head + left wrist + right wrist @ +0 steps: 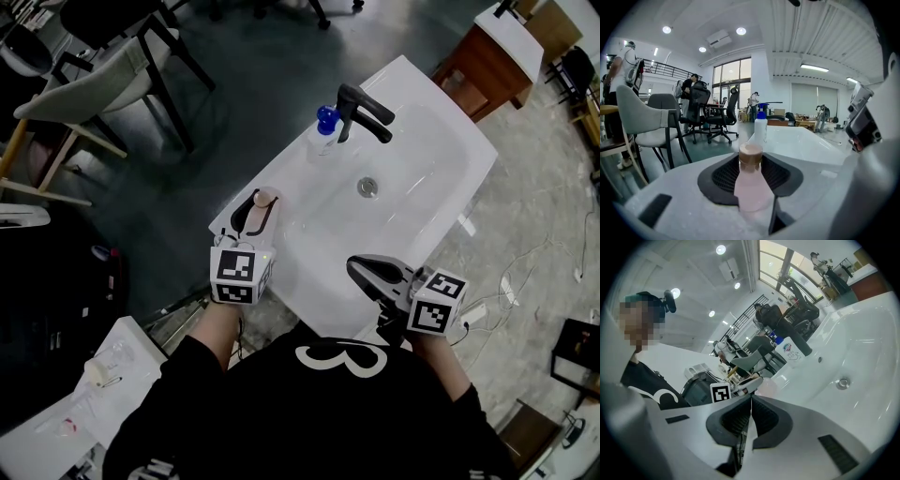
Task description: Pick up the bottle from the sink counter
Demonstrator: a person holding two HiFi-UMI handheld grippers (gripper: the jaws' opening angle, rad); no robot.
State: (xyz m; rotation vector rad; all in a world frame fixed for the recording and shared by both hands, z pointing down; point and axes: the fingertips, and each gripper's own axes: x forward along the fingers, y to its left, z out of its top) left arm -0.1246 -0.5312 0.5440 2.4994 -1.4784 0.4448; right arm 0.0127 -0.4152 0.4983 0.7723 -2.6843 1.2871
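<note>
A small pale pink bottle (266, 199) with a tan cap stands upright on the near left corner of the white sink counter (441, 178). My left gripper (253, 216) reaches around it from the near side. In the left gripper view the bottle (751, 183) fills the gap between the two dark pads (723, 178), which lie against its sides, so the left gripper (751, 190) is shut on it. My right gripper (367, 272) hovers over the counter's front edge, shut and empty; its pads meet in the right gripper view (751, 404).
A black faucet (361, 111) and a white soap dispenser with a blue pump (324, 131) stand at the basin's far left rim. The drain (367, 187) lies mid-basin. Chairs (84, 84) stand to the left, a wooden cabinet (487, 66) beyond, and cables (525, 272) on the floor at right.
</note>
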